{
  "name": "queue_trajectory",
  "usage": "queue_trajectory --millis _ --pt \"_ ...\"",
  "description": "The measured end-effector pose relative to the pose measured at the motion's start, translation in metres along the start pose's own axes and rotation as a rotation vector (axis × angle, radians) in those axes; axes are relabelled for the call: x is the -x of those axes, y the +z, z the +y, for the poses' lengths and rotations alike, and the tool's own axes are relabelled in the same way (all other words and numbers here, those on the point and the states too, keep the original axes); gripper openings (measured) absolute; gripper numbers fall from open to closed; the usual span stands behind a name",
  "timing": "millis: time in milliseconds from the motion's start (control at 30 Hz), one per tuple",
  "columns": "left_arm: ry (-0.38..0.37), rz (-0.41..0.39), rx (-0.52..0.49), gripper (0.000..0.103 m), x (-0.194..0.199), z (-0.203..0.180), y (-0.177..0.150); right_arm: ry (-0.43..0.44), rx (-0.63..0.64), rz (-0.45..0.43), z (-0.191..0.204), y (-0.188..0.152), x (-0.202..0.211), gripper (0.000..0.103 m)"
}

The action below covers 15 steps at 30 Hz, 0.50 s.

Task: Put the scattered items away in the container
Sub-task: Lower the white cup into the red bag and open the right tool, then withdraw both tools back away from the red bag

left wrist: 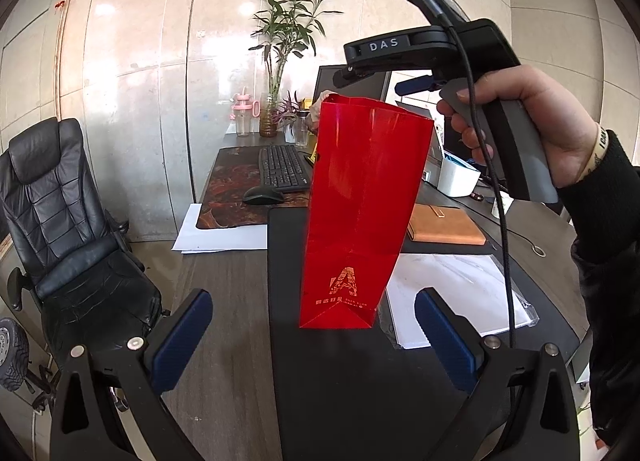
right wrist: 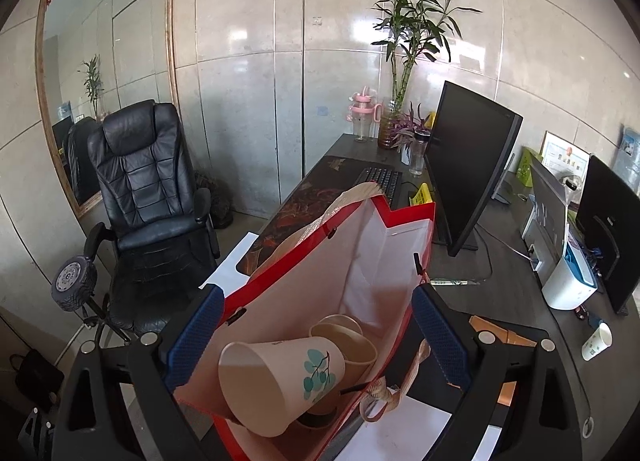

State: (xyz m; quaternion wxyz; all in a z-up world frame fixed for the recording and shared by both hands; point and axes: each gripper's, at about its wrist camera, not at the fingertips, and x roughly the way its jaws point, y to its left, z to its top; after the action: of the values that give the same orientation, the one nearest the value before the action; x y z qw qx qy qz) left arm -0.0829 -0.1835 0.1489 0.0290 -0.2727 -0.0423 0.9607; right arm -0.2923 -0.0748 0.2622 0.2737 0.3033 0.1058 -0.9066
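A tall red paper bag (left wrist: pixel 356 217) stands on a black desk mat (left wrist: pixel 336 373), just beyond my left gripper (left wrist: pixel 314 337), which is open and empty. In the right wrist view I look down into the open bag (right wrist: pixel 376 249). A white paper cup with a teal leaf print (right wrist: pixel 280 385) falls or lies tilted in it, over other cups (right wrist: pixel 346 341). My right gripper (right wrist: pixel 320 337) is open above the bag's mouth, its fingers either side of it. The right gripper also shows in the left wrist view (left wrist: pixel 400 81), held above the bag.
A keyboard (left wrist: pixel 282 167), mouse (left wrist: pixel 262 195), monitor (right wrist: pixel 468 165), plant (right wrist: pixel 408 41) and pink bottle (right wrist: pixel 362 117) are at the desk's far end. An orange notebook (left wrist: pixel 444 225), papers (left wrist: pixel 456 293), a white box (right wrist: pixel 570 285) and another paper cup (right wrist: pixel 597 341) lie right. A black chair (left wrist: pixel 68 229) stands left.
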Motion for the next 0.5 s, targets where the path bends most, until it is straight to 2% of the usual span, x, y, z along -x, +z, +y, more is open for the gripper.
queue_trajectory --millis 500 --pt "0.010 0.032 -0.017 0.103 -0.001 -0.017 -0.008 0.025 -0.014 -0.050 0.000 -0.035 0.048 0.099"
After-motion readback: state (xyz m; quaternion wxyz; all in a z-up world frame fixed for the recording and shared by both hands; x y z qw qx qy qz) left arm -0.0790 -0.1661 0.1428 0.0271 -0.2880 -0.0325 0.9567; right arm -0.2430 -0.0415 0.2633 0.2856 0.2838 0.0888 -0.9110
